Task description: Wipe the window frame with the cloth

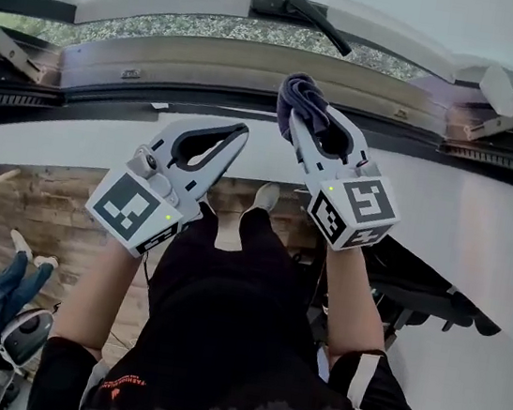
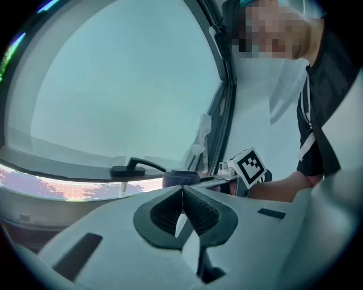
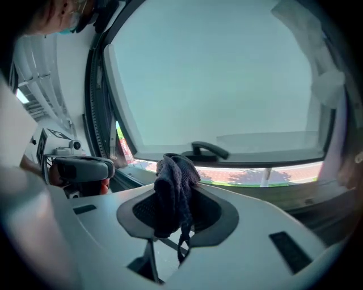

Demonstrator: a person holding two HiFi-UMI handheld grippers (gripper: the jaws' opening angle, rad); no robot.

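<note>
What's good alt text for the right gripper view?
The right gripper has its jaws shut on a bunched dark cloth, held up before a window. Behind the cloth are the black handle and the lower frame, with the left gripper at the view's left edge.

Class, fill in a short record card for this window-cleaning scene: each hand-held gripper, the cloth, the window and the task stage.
Left hand-held gripper: jaws shut, empty
Right hand-held gripper: shut on dark blue crumpled cloth
Cloth position: raised at the grey window frame; contact unclear
Window: white sash ajar, black lever handle on it
Task stage: cloth gripped and brought to the frame
</note>
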